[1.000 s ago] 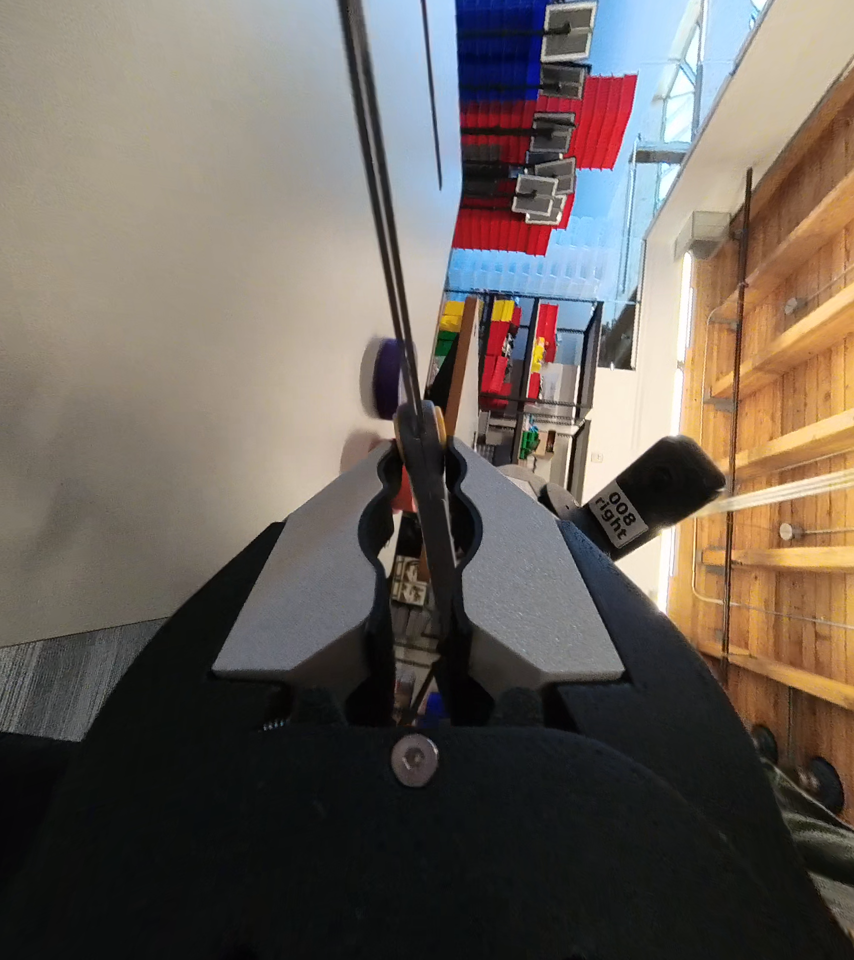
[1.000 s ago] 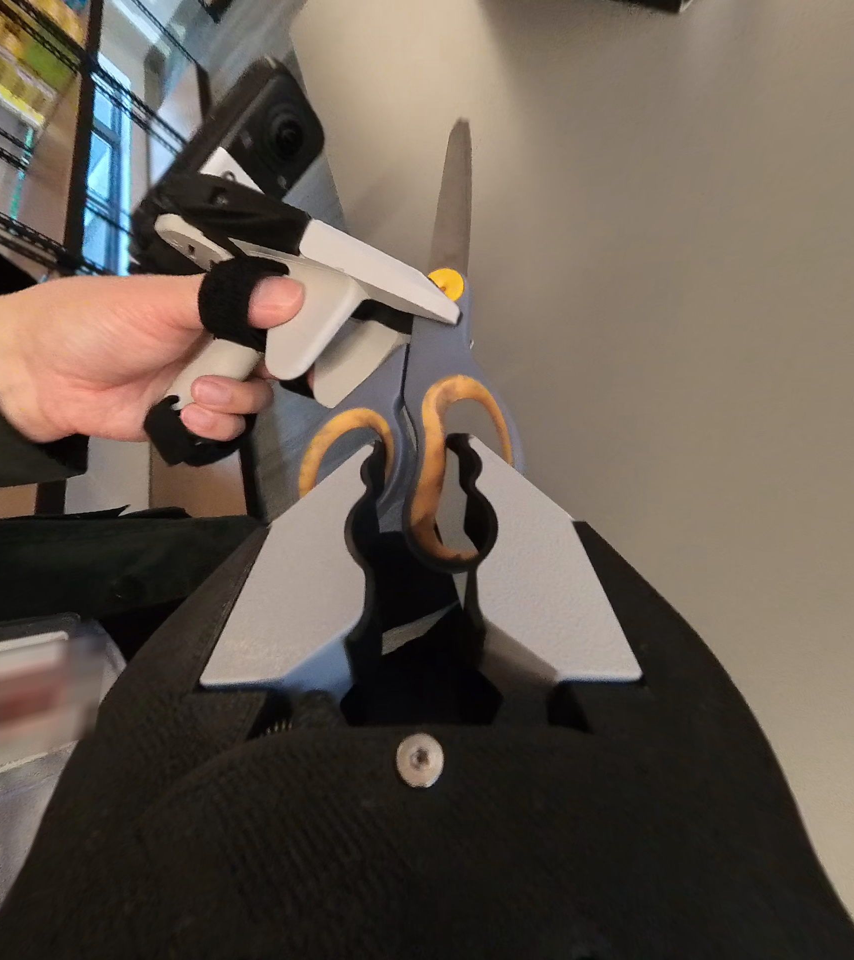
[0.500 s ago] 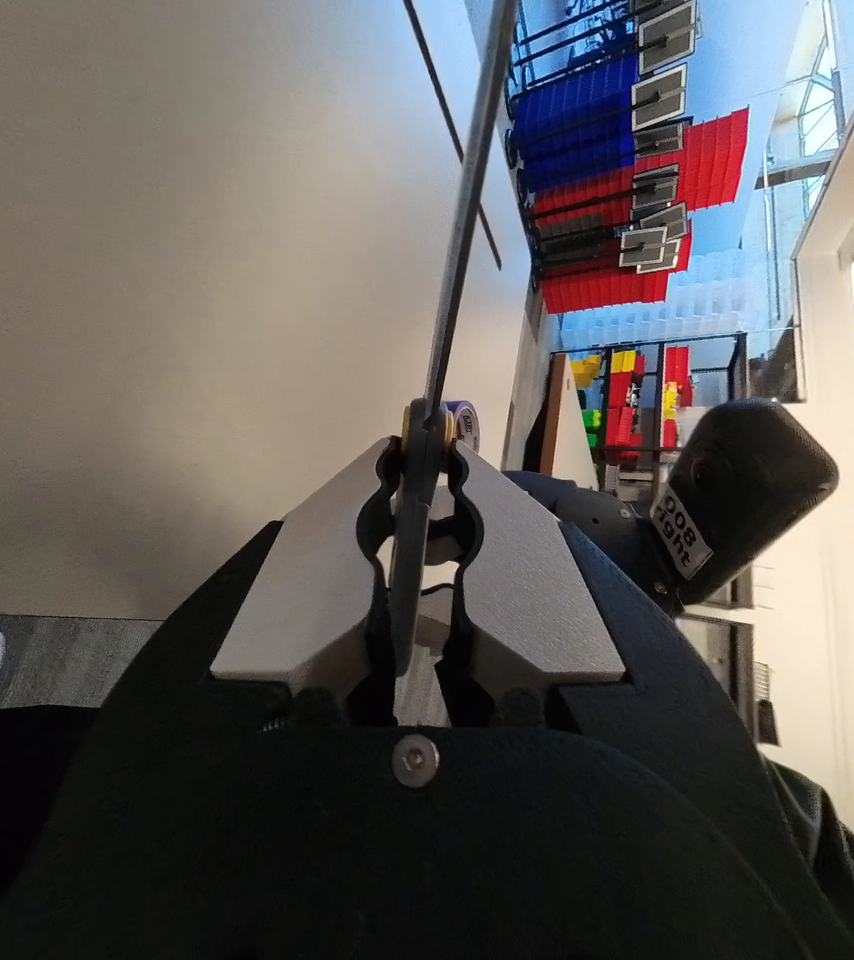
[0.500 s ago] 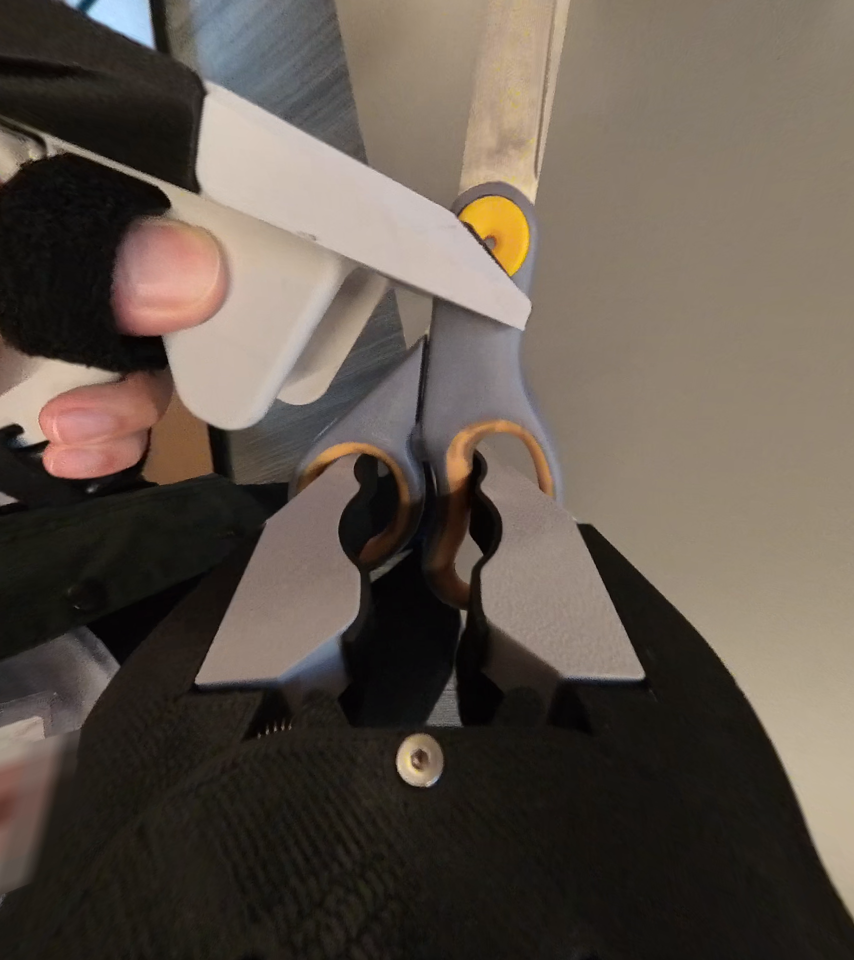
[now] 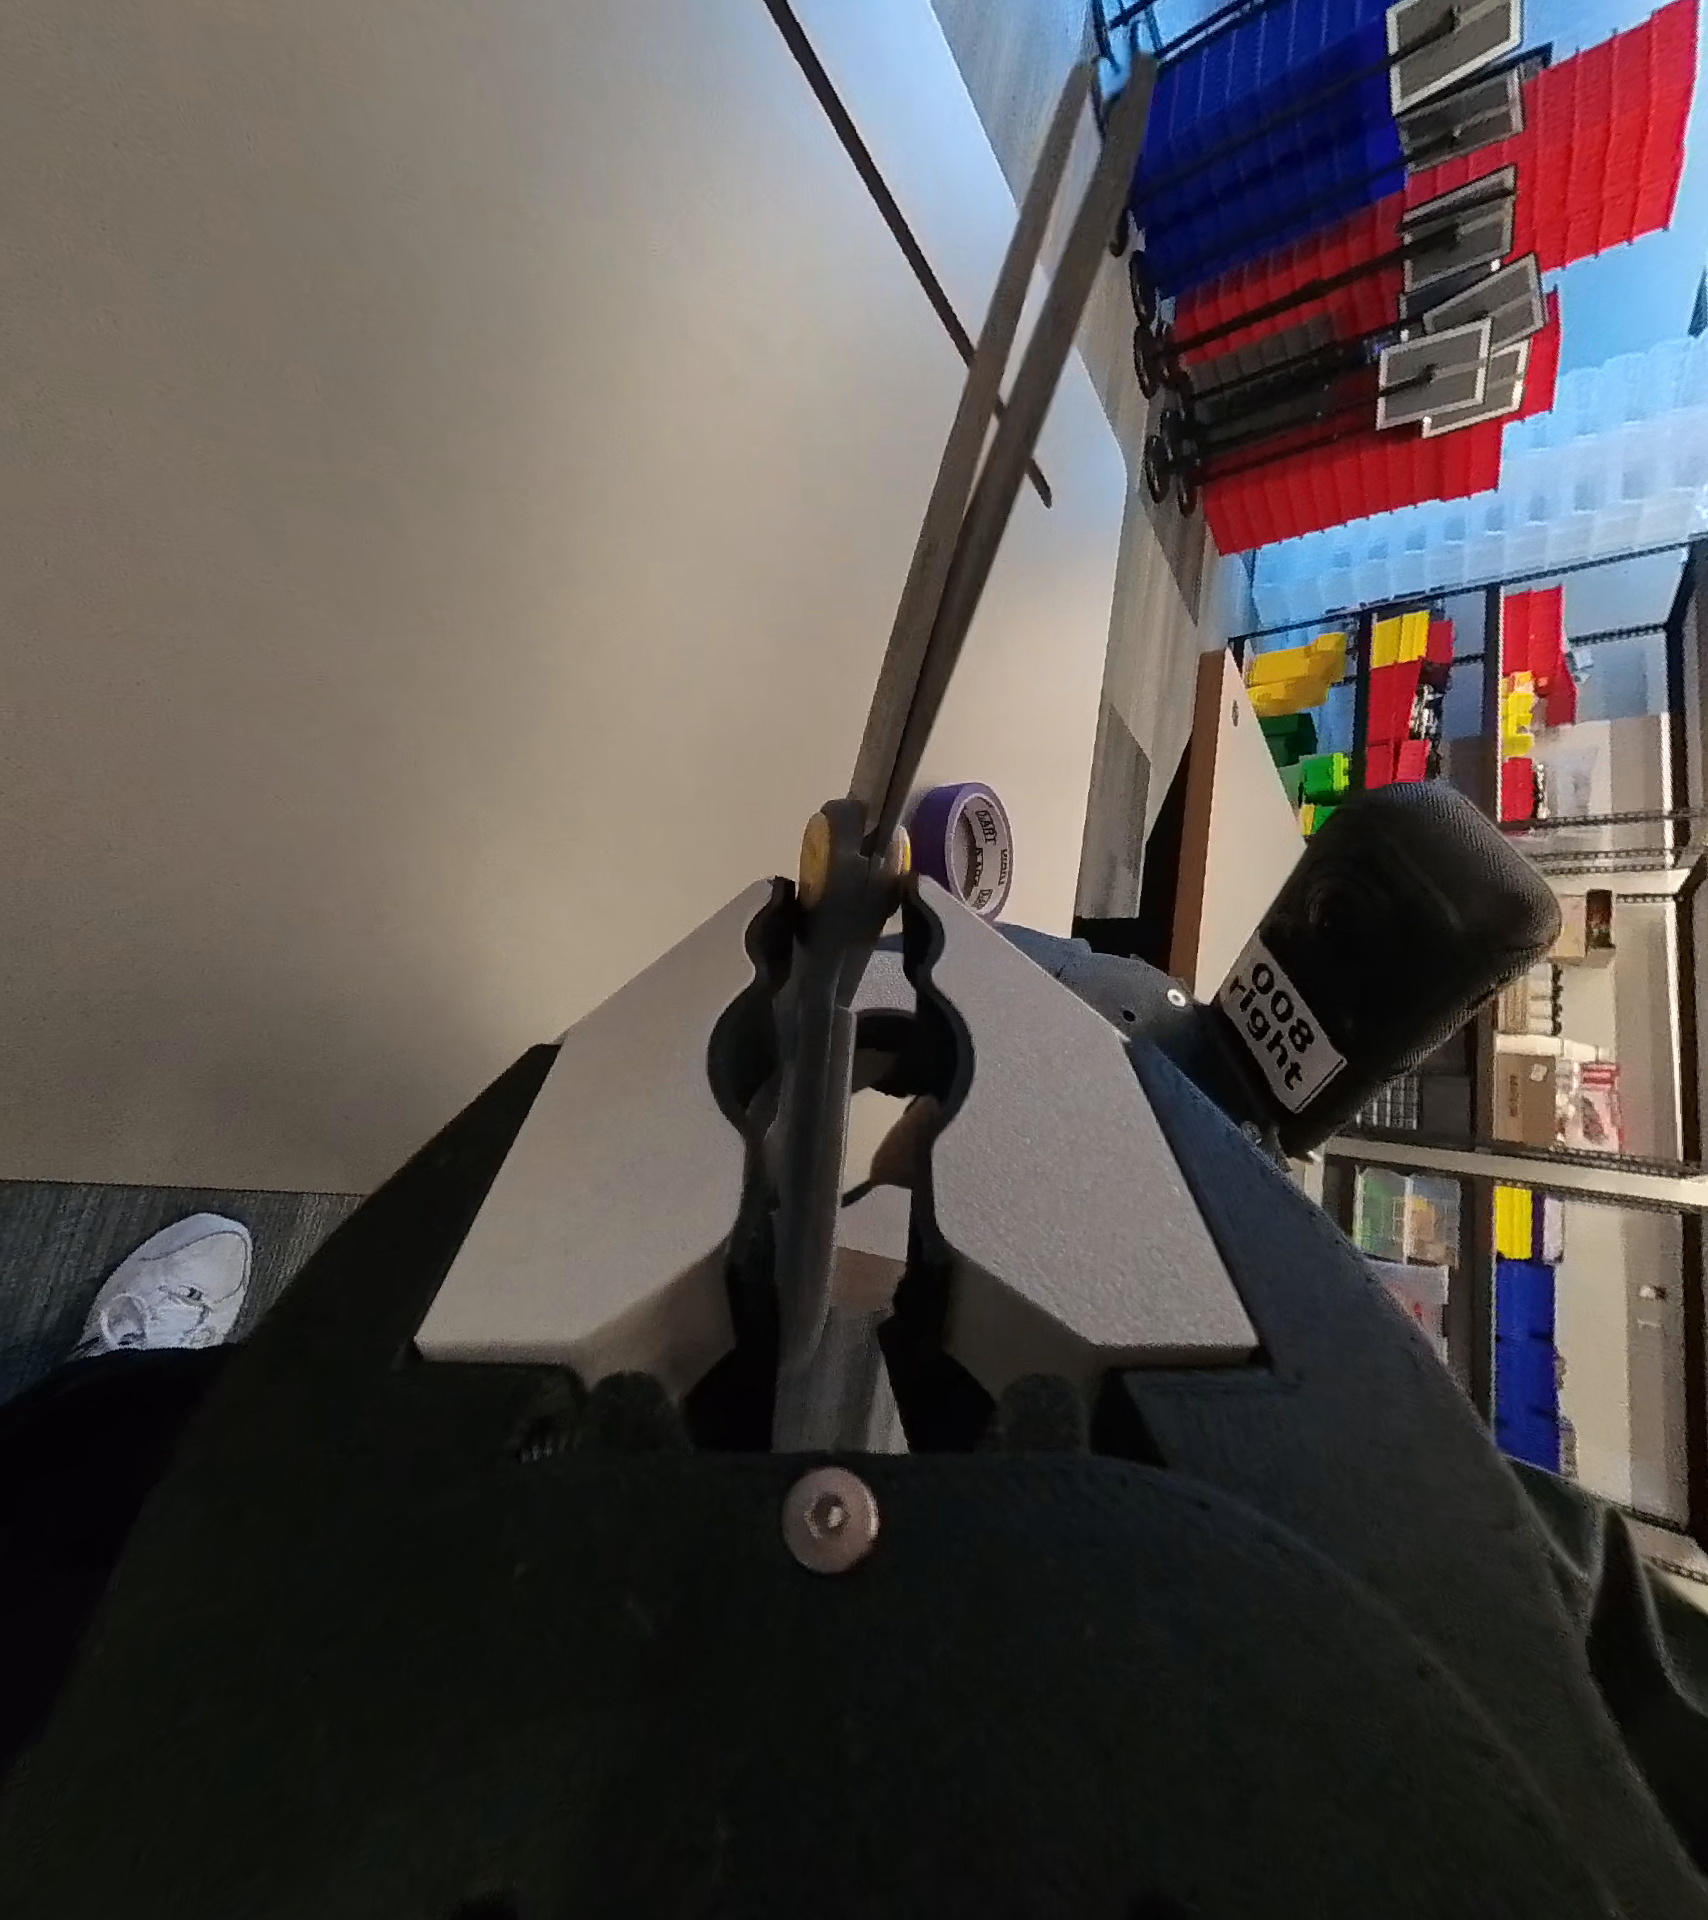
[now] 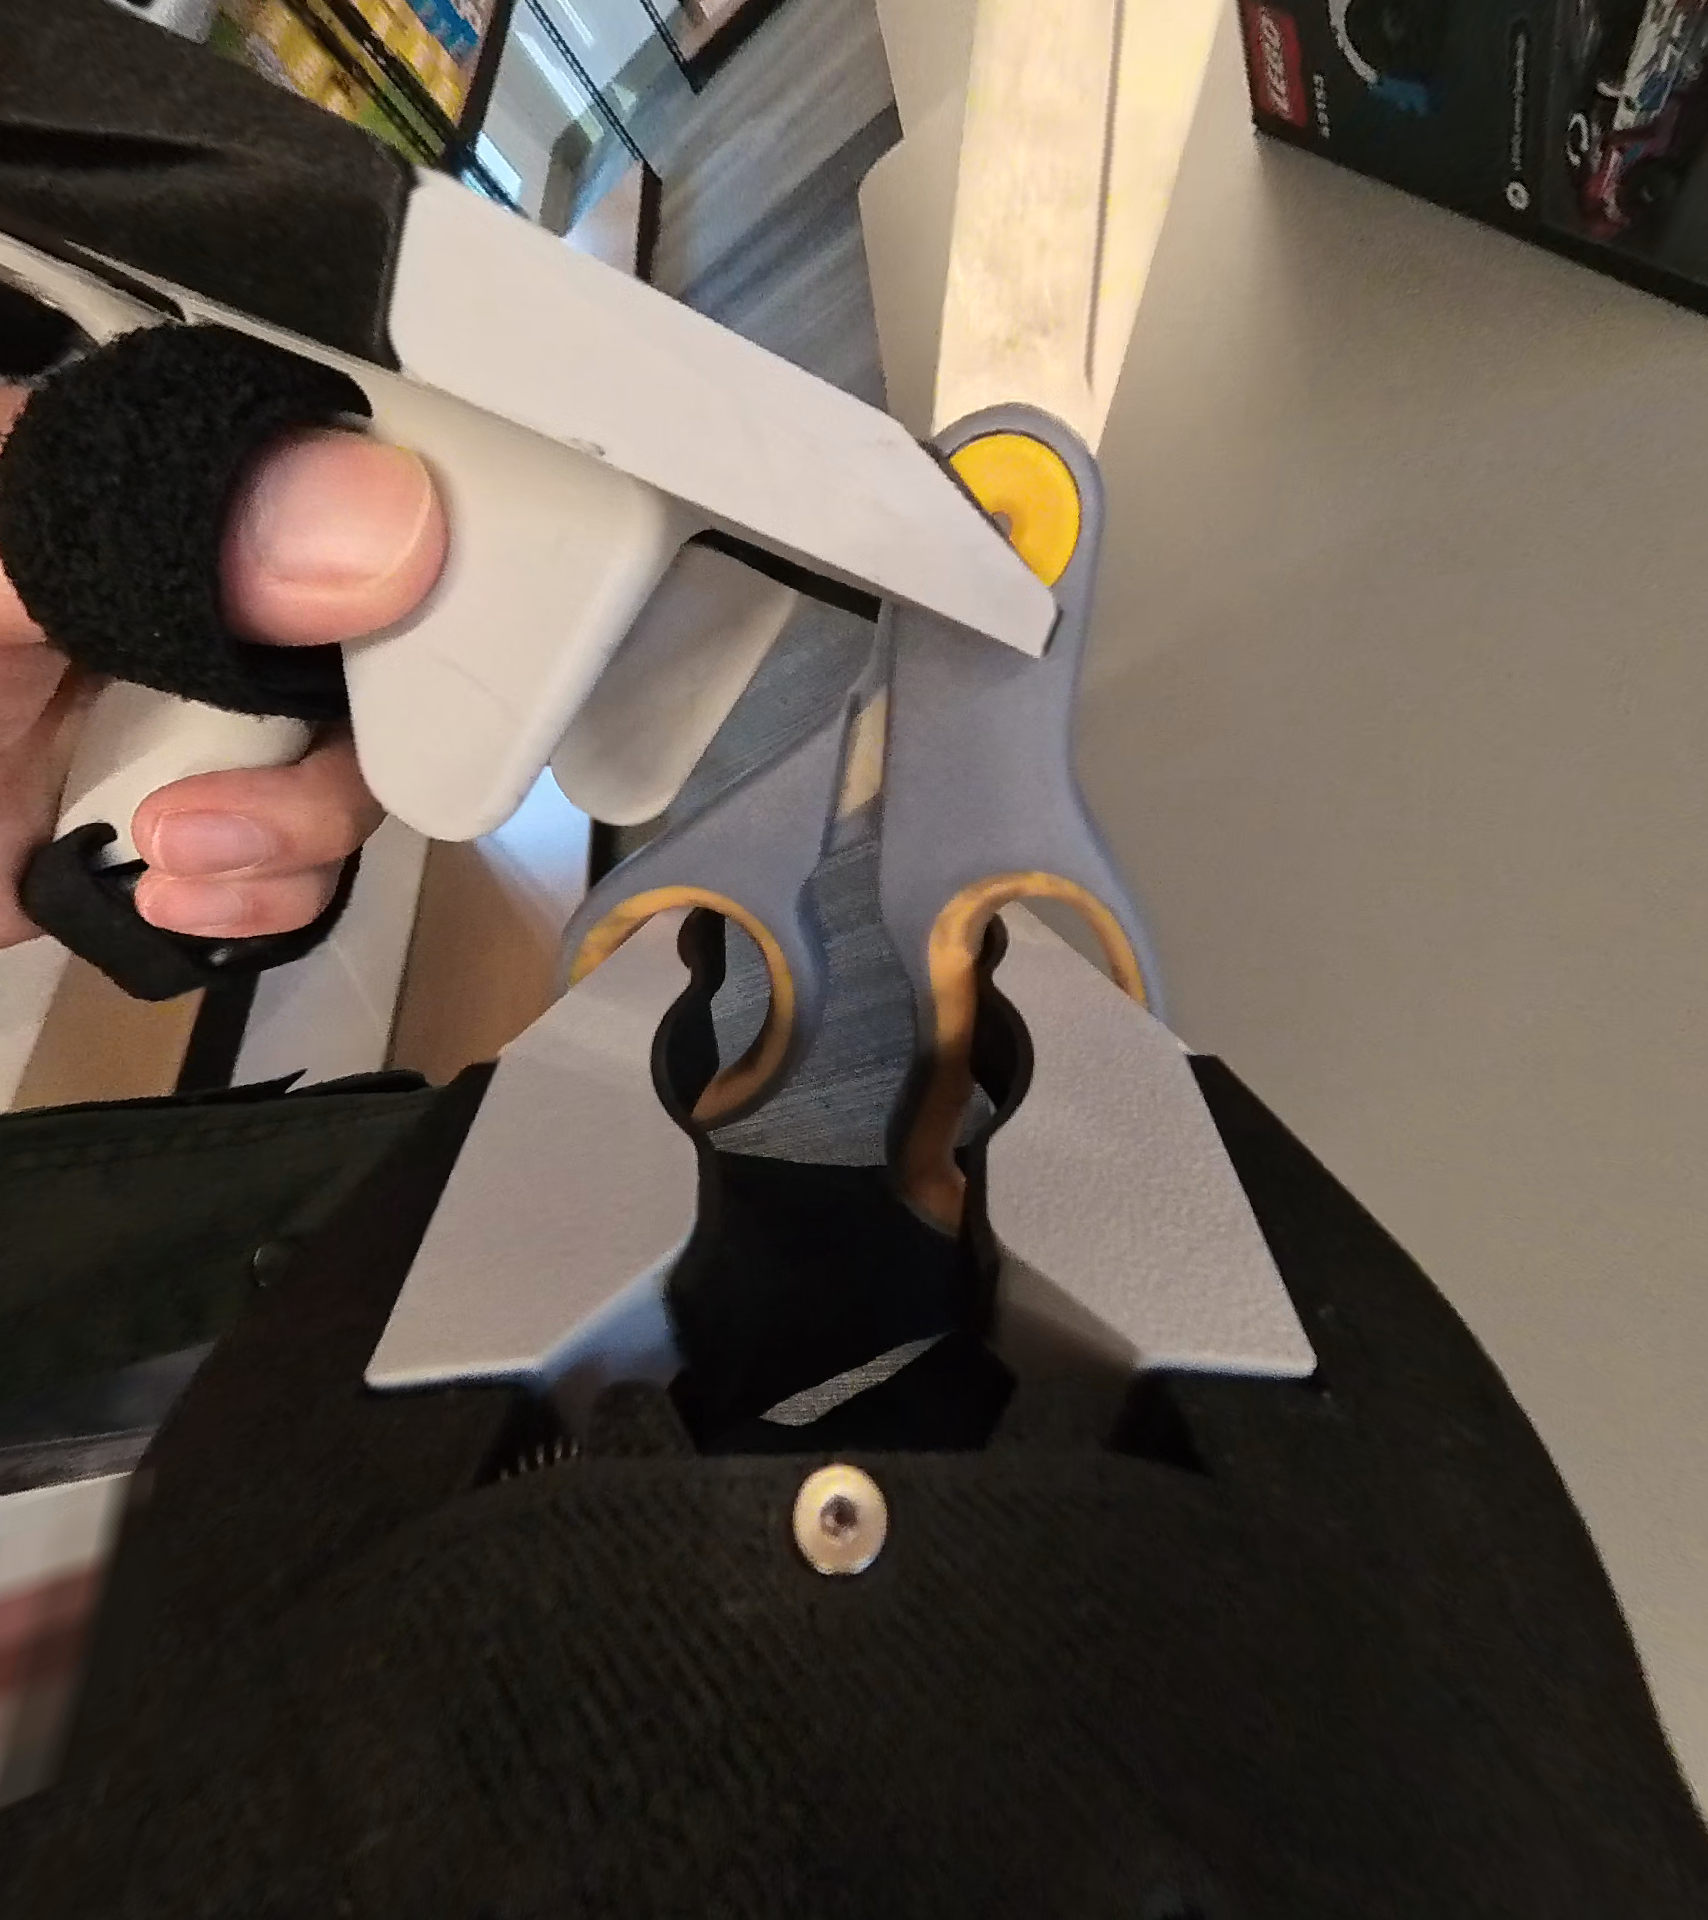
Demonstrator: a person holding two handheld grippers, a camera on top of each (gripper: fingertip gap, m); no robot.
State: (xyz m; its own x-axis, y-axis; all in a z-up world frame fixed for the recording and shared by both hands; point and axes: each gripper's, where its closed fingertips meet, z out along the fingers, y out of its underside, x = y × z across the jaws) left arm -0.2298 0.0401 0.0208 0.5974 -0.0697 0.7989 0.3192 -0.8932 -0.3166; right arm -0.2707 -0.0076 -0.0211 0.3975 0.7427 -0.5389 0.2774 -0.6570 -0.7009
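Scissors (image 6: pixel 985 727) run lengthwise away from both grippers, blades up and forward. Left gripper (image 5: pixel 834 914) pinches them edge-on near the yellow pivot. Right gripper (image 6: pixel 845 997) is spread, fingers inside the handle loops. Purple tape roll (image 5: pixel 964 847) lies just beyond on the surface (image 5: pixel 310 520).

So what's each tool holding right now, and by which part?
Scissors: left tool clamps the shank below the pivot; right tool has one finger through a handle loop.

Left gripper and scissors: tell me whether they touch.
Touching. The left wrist view shows the left gripper clamped on the scissors just below the yellow pivot.
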